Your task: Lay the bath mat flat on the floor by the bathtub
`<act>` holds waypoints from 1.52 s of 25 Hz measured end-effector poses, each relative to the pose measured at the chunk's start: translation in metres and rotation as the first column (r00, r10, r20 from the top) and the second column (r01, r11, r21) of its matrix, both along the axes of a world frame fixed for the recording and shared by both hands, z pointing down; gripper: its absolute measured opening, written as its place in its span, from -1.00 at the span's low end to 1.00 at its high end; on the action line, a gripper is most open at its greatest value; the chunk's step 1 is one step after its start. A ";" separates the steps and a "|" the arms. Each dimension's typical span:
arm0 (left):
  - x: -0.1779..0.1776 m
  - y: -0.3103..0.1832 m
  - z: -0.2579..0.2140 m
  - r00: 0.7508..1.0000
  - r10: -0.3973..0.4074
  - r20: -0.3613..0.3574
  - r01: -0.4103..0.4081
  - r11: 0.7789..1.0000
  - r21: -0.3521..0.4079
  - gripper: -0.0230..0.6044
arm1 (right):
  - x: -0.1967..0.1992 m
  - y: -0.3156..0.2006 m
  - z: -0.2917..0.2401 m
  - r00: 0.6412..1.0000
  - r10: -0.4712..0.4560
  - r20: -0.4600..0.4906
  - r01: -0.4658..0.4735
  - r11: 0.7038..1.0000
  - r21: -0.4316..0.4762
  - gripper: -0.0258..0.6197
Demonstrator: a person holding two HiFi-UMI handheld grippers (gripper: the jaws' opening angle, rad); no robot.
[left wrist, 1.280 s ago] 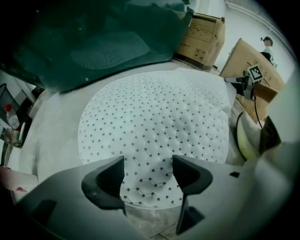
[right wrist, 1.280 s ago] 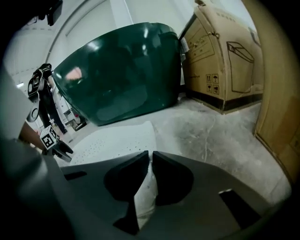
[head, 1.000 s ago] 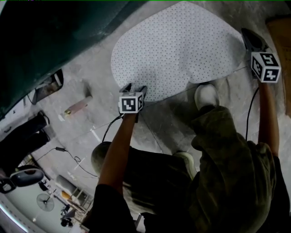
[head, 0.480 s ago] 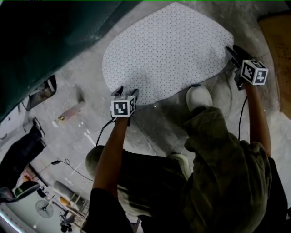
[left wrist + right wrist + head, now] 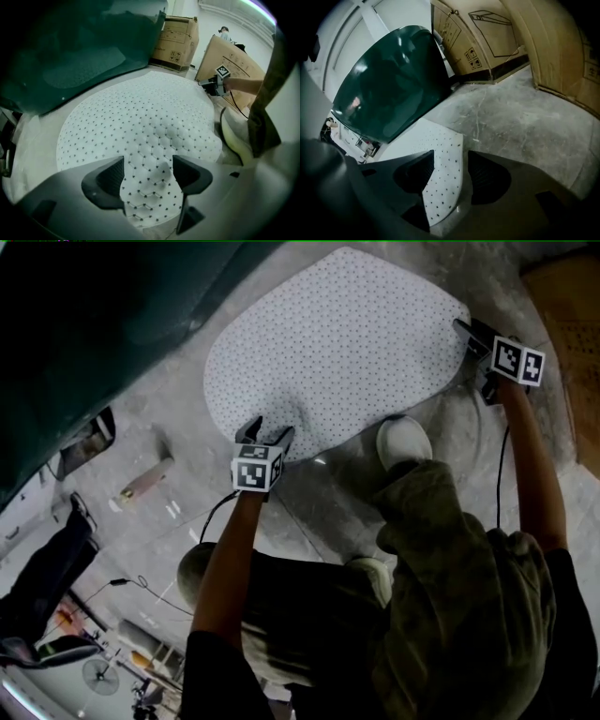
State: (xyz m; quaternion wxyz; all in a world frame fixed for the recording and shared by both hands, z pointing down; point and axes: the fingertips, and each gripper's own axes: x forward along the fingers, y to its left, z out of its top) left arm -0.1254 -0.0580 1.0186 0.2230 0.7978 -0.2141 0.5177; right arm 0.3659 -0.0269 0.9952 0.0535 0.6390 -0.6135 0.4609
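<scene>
The white bath mat (image 5: 328, 343) with black dots lies spread on the concrete floor beside the dark green bathtub (image 5: 84, 324). My left gripper (image 5: 265, 432) sits at the mat's near edge, open, with the mat (image 5: 140, 126) lying flat under its jaws and a slight bump in it there. At the mat's right edge my right gripper (image 5: 466, 332) has its jaws opening. The mat's edge (image 5: 445, 173) lies between them and neither pad presses on it. The tub (image 5: 389, 89) rises just beyond.
A white shoe (image 5: 405, 442) of the person stands on the floor at the mat's near right edge. Cardboard boxes (image 5: 176, 35) stand past the mat's far end, and cardboard panels (image 5: 497, 33) line the right side. A short pinkish stick (image 5: 143, 481) lies on the floor at the left.
The right gripper has moved in along the mat's right edge and its jaws have come apart, letting the edge go. The left gripper stays at the near edge.
</scene>
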 end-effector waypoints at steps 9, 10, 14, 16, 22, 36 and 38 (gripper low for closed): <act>0.009 -0.001 -0.004 0.999 -0.002 -0.042 0.001 1.000 -0.016 0.09 | -0.008 -0.030 -0.053 0.993 -0.117 -0.019 0.119 0.966 0.232 -0.81; 0.007 -0.002 -0.003 1.000 -0.008 -0.027 0.007 1.000 -0.017 0.09 | -0.012 -0.034 -0.068 0.984 -0.159 -0.083 0.176 0.949 0.260 -0.81; -0.006 -0.003 0.009 0.998 -0.019 0.067 0.021 0.999 -0.028 0.09 | -0.026 -0.041 -0.103 0.944 -0.234 -0.230 0.298 0.906 0.301 -0.81; -0.007 -0.003 0.012 0.996 -0.025 0.080 0.028 0.999 -0.037 0.09 | -0.022 -0.035 -0.091 0.954 -0.214 -0.212 0.269 0.922 0.278 -0.81; -0.004 -0.004 0.010 0.997 -0.028 0.077 0.032 0.998 -0.046 0.09 | 0.006 -0.003 -0.016 0.999 -0.039 -0.021 0.041 0.987 0.155 -0.81; -0.070 -0.061 -0.003 0.944 -0.324 0.064 0.322 0.946 0.041 0.09 | 0.042 -0.059 -0.008 0.970 0.068 0.235 -0.089 0.993 0.082 -0.47; -0.082 -0.064 0.000 0.931 -0.355 0.088 0.352 0.935 0.050 0.09 | 0.036 -0.065 -0.002 0.988 0.000 0.157 -0.008 0.999 0.051 -0.70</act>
